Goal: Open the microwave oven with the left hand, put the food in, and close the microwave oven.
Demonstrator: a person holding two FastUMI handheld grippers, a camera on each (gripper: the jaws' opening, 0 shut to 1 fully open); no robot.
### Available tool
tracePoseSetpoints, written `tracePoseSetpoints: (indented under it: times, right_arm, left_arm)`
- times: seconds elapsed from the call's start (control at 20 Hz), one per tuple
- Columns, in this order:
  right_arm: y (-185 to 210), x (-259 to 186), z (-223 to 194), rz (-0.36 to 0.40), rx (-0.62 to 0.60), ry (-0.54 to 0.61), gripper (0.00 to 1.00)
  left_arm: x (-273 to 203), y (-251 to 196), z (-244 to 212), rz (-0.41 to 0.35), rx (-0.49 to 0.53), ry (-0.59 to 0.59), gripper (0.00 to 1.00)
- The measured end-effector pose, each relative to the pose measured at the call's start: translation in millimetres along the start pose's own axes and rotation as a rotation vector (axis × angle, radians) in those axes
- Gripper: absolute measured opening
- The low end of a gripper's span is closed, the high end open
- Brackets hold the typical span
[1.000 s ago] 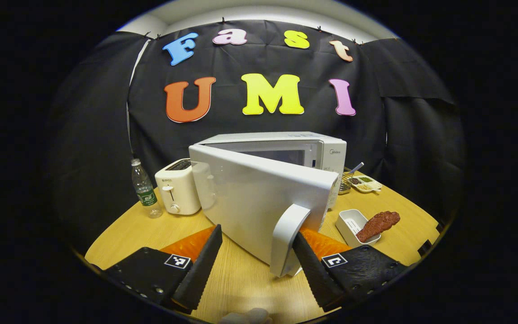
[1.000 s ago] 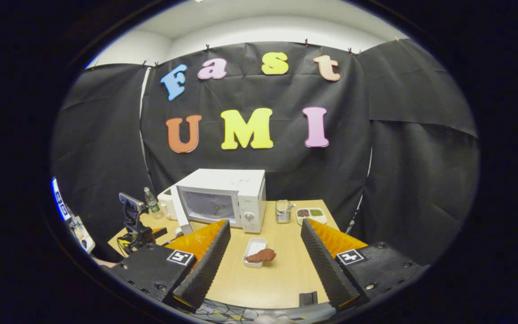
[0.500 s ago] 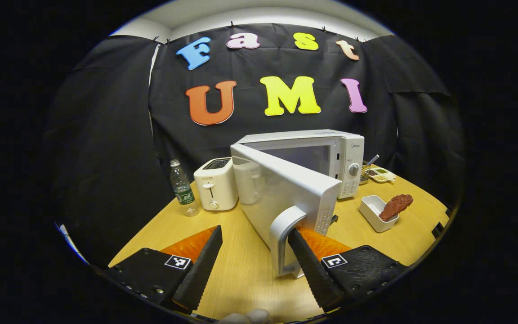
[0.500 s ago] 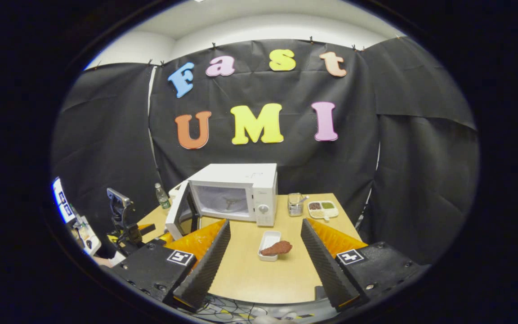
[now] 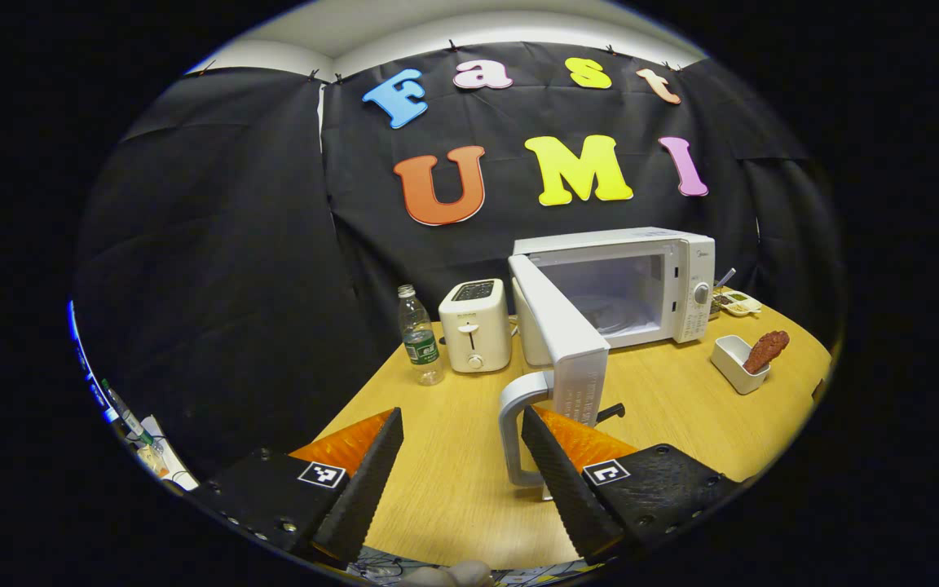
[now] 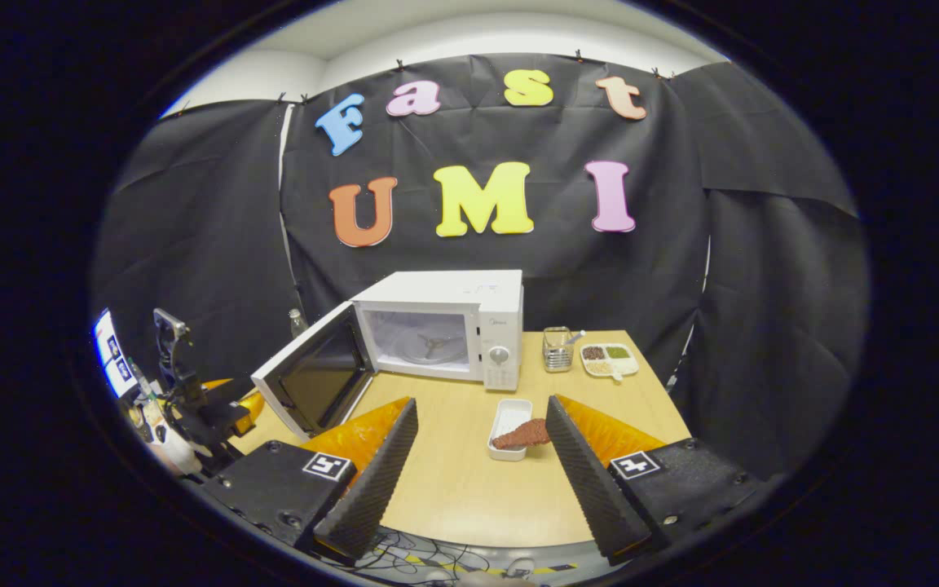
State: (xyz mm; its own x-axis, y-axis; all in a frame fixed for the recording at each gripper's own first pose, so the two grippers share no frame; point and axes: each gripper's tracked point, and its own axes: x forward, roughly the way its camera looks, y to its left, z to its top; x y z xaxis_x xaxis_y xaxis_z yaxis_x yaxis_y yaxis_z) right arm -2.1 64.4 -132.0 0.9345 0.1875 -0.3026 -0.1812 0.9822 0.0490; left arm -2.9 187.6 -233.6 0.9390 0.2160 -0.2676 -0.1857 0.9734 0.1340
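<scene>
A white toaster (image 5: 475, 324) was set on the wooden table (image 5: 453, 481), just left of it a clear water bottle (image 5: 420, 335) with a green label. Toward the table's far right, a wire holder (image 6: 554, 349) was placed beside a small divided dish (image 6: 609, 359) of condiments.

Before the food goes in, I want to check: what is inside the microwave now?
Through the open door, the microwave cavity holds a glass turntable and no food. The food lies in its tray on the table.
</scene>
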Motion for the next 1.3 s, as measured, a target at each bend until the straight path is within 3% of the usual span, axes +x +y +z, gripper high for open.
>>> tracePoseSetpoints:
  times: [0.1, 0.35, 0.4, 0.45, 0.5, 0.55, 0.6, 0.65, 0.7, 0.75, 0.8, 0.85, 1.0, 1.15, 1.2, 1.25, 1.3]
  right_arm:
    - [-9.4, 14.4, -6.3, 0.004, 0.009, 0.013, 1.0]
    - [-51.1, 70.6, -43.6, 0.025, 0.054, 0.105, 1.0]
    - [-60.5, 82.8, -52.3, 0.03, 0.075, 0.13, 0.91]
    - [-68.9, 96.0, -60.3, 0.038, 0.096, 0.154, 1.0]
    - [-77.9, 109.8, -72.5, 0.043, 0.12, 0.189, 0.99]
    - [-84.6, 122.6, -82.5, 0.056, 0.142, 0.218, 0.89]
    - [-91.8, 135.3, -90.2, 0.062, 0.157, 0.243, 0.98]
    - [-99.5, 148.1, -99.8, 0.069, 0.172, 0.274, 0.85]
    - [-104.1, 161.9, -106.0, 0.085, 0.193, 0.299, 0.84]
    - [-107.6, 174.6, -111.6, 0.106, 0.217, 0.323, 0.84]
    - [-109.5, 185.0, -117.9, 0.133, 0.237, 0.348, 0.96]
    - [-111.2, 197.1, -121.9, 0.157, 0.248, 0.366, 0.8]
    - [-112.8, 223.8, -138.2, 0.22, 0.279, 0.449, 0.75]
    - [-112.2, 237.3, -147.9, 0.286, 0.31, 0.516, 0.62]
    - [-113.1, 241.5, -149.3, 0.294, 0.317, 0.531, 0.7]
    - [-112.3, 244.3, -150.8, 0.311, 0.335, 0.548, 0.61]
    - [-111.0, 243.4, -153.3, 0.331, 0.365, 0.568, 0.43]
  left_arm:
    - [-7.4, 13.8, 2.8, 0.034, 0.012, -0.006, 0.9]
    - [-40.7, 4.7, 15.9, 0.037, -0.013, -0.011, 0.9]
    - [-46.6, -3.2, 20.7, 0.031, -0.015, -0.015, 0.9]
    - [-54.2, -13.2, 27.1, 0.02, -0.024, -0.023, 0.9]
    - [-60.2, -25.5, 34.7, 0.009, -0.031, -0.031, 0.9]
    - [-65.3, -36.4, 42.7, 0.001, -0.033, -0.043, 0.85]
    - [-69.0, -48.6, 50.3, -0.01, -0.037, -0.046, 0.9]
    - [-70.8, -61.0, 58.8, -0.015, -0.04, -0.054, 0.9]
    - [-73.1, -72.2, 69.6, -0.02, -0.044, -0.065, 0.9]
    - [-73.8, -84.8, 79.0, -0.024, -0.05, -0.073, 0.9]
    - [-75.4, -93.9, 88.8, -0.024, -0.056, -0.082, 0.9]
    - [-75.3, -106.4, 98.4, -0.028, -0.059, -0.089, 0.9]
    - [-73.0, -130.7, 123.7, -0.005, -0.062, -0.106, 0.9]
    - [-72.8, -148.6, 141.9, 0.022, -0.063, -0.118, 0.9]
    - [-73.3, -154.7, 146.6, 0.028, -0.063, -0.119, 0.9]
    - [-73.7, -159.4, 149.9, 0.037, -0.059, -0.12, 0.9]
    - [-74.4, -163.2, 151.8, 0.044, -0.052, -0.118, 0.9]
